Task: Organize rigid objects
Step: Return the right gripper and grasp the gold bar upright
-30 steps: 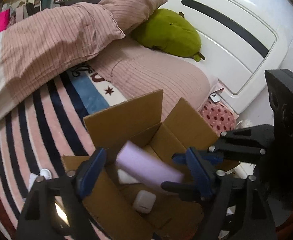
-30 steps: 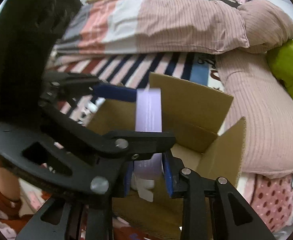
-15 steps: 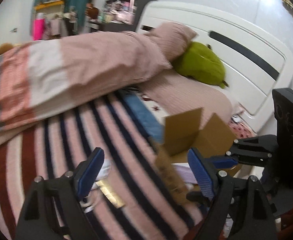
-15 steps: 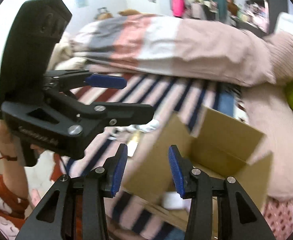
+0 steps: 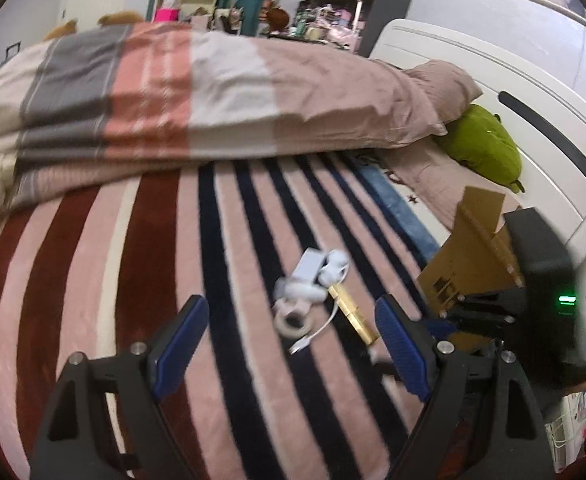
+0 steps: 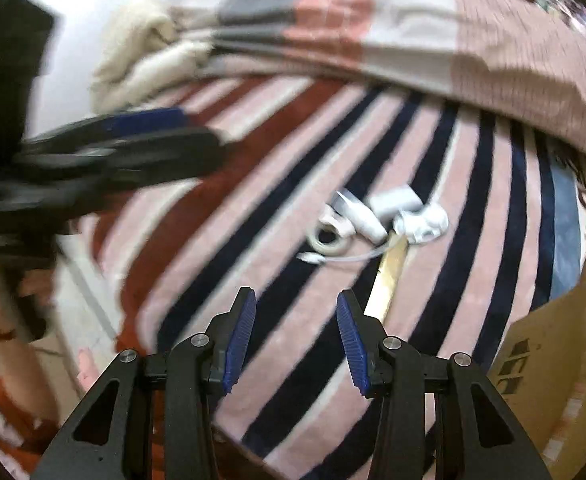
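Both grippers, left gripper (image 5: 289, 354) wide, right gripper (image 6: 296, 340) partly parted, hold nothing; the clutter (image 5: 313, 288) lies mid-bed, left of the cardboard box (image 5: 473, 264). Next: grasping one piece.

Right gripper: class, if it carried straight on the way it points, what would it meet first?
Probably the striped blanket, just short of the tape roll; the right gripper is open and empty. Depth unclear.
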### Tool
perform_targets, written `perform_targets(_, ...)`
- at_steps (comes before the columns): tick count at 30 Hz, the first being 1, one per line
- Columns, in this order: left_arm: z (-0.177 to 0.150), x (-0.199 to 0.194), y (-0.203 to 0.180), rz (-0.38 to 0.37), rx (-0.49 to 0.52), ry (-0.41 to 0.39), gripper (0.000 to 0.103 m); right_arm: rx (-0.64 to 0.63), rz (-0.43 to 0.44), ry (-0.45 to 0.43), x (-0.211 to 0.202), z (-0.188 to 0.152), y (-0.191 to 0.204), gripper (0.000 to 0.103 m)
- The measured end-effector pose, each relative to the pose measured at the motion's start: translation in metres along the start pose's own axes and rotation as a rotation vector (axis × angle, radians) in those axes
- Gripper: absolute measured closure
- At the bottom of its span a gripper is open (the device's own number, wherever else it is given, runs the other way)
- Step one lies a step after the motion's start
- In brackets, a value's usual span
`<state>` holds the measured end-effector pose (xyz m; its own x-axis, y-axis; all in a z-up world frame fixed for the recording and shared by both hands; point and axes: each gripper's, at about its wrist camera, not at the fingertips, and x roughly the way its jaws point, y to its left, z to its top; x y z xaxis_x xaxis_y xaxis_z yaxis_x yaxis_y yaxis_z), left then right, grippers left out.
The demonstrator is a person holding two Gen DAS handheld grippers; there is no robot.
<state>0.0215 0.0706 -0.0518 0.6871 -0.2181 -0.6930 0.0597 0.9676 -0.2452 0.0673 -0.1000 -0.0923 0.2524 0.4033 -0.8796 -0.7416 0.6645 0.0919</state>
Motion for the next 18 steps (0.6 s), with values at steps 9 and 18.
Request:
perform_targets(9,-0.031,0.013,0.025,-0.001,-0.057,0.043,0.020,0.158,-0.199,0.023,0.071,-0.011,-0.047,0.068)
perform_targets(18,-0.029,0.018,0.016,-0.030,-0.058,0.049,0.020,0.102,-0.206,0.026,0.077,-0.005,-0.050,0.089)
